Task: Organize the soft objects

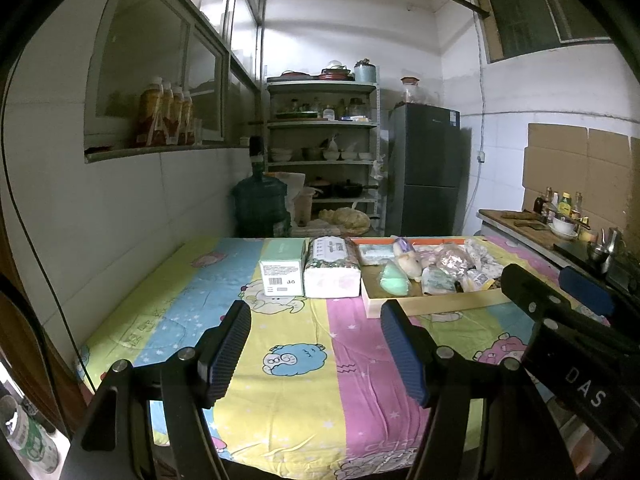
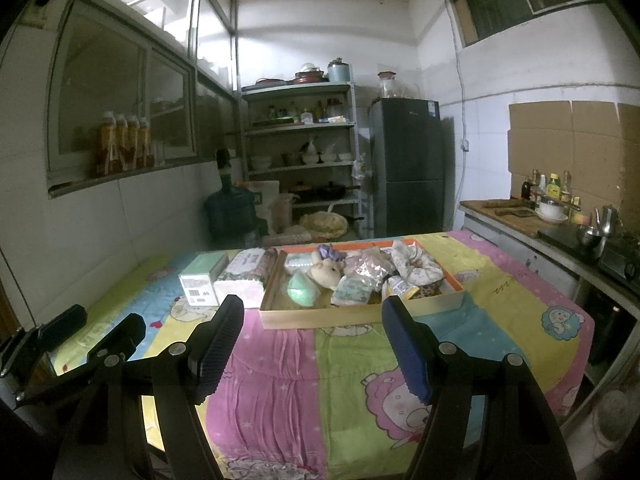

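Fingers [image 2: 230, 332] on both grippers hang open and empty, and that plush toy [image 2: 326, 270] in the tray [image 2: 360, 314] looks squishy-light, so I'd pinch its fat middle.

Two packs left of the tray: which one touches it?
The floral tissue pack, lying against the tray. The mint-green box sits on its far side, away from the tray.

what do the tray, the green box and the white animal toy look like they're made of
Tray: probably cardboard, with matte tan walls and an orange rim edge. Green box: printed card, with crisp flat faces and a barcode label. Animal toy: plush fabric, fuzzy and rounded.
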`<state>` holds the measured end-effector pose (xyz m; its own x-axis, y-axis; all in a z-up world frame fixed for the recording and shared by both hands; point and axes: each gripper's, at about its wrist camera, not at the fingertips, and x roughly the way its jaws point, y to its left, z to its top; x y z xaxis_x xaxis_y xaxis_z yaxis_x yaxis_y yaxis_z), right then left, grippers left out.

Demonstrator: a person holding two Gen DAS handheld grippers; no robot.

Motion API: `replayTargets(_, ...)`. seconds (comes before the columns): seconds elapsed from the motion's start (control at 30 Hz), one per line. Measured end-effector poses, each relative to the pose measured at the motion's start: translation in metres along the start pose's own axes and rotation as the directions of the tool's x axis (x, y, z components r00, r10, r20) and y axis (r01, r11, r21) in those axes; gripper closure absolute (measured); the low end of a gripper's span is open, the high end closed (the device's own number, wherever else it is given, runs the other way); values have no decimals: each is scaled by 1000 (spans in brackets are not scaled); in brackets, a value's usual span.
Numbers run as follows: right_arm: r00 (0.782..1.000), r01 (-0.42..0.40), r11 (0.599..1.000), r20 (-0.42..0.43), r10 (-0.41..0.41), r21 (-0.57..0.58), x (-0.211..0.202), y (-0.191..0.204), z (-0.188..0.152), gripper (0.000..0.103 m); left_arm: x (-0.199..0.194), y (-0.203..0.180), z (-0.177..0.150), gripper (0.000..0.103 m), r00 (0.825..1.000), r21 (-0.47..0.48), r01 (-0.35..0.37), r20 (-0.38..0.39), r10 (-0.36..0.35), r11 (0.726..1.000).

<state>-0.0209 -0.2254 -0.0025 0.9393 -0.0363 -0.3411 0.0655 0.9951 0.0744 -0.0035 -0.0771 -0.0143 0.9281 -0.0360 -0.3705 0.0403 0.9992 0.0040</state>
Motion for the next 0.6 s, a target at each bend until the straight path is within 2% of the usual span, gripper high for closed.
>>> replayTargets(0.6,1000,-1,1000,1,1,-1,0,2,0,30,0,0,0,36,1000,0,1,0,-1,1000)
